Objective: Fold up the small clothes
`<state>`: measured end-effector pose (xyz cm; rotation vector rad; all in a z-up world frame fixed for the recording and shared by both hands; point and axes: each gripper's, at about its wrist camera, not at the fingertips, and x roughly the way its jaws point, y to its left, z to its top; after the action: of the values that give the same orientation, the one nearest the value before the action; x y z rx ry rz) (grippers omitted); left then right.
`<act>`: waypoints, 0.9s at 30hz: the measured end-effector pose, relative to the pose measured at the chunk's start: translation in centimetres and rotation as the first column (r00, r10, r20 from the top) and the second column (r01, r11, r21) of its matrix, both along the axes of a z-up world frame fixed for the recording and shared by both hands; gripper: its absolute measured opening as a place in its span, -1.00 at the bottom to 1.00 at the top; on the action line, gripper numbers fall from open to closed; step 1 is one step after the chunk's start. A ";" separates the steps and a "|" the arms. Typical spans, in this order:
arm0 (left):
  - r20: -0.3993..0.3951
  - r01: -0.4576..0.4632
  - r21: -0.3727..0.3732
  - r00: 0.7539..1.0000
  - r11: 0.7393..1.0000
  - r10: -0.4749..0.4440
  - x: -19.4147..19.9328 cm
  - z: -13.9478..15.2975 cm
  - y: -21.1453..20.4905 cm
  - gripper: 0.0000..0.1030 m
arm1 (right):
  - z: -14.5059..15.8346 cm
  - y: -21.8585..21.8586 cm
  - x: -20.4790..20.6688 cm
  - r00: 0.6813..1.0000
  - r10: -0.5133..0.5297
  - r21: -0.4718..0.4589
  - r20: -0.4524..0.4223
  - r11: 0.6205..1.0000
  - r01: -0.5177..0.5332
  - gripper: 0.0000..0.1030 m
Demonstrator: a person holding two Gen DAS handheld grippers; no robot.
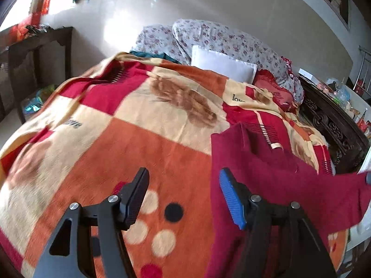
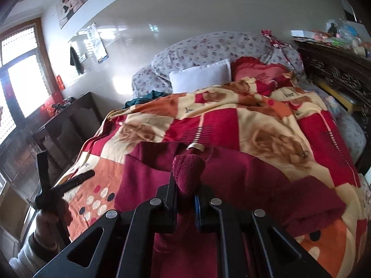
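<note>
A maroon knitted top (image 1: 266, 173) lies on the patterned blanket (image 1: 139, 139), its neck label (image 1: 276, 145) facing away from me. My left gripper (image 1: 183, 173) hangs open over the blanket just left of the garment's edge, nothing between its fingers; the blue pad (image 1: 231, 199) is beside the cloth. In the right wrist view my right gripper (image 2: 185, 185) is shut on a bunched fold of the maroon top (image 2: 243, 173), lifted above the rest of it. The left gripper (image 2: 69, 183), held by a hand (image 2: 48, 220), shows at the left there.
A white pillow (image 1: 222, 64), a floral quilt (image 1: 220, 37) and a red cushion (image 1: 273, 88) pile up at the bed's far end. A dark wooden table (image 1: 39, 53) stands left of the bed. A carved dark wooden board (image 1: 331, 125) with clutter behind it runs along the right.
</note>
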<state>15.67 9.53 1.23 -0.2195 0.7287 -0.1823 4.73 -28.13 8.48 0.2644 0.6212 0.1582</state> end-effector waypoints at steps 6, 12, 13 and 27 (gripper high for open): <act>-0.041 0.047 -0.009 0.998 0.999 -0.048 3.8 0.0 -2.1 0.35 | -0.8 -0.7 -0.1 1.000 0.001 0.011 -0.014 1.000 -0.001 -0.77; -0.097 0.065 -0.012 0.993 0.998 -0.066 7.9 -1.5 -4.0 0.37 | -0.4 -1.0 -0.5 1.000 0.007 0.002 0.001 1.000 -0.007 -0.77; -0.110 0.069 -0.030 0.991 0.997 -0.072 8.5 -1.8 -4.2 0.37 | -0.2 -1.0 -0.6 1.000 0.010 -0.004 0.005 1.000 -0.010 -0.77; -0.185 0.177 0.097 0.970 0.979 -0.156 12.6 -2.8 -7.6 -0.81 | 0.9 -1.2 -0.5 0.999 0.027 -0.012 0.033 1.000 -0.027 -0.77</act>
<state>28.24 1.88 -1.55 -0.0659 0.9325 -0.2833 4.22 -29.29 9.37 0.2416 0.5931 0.1846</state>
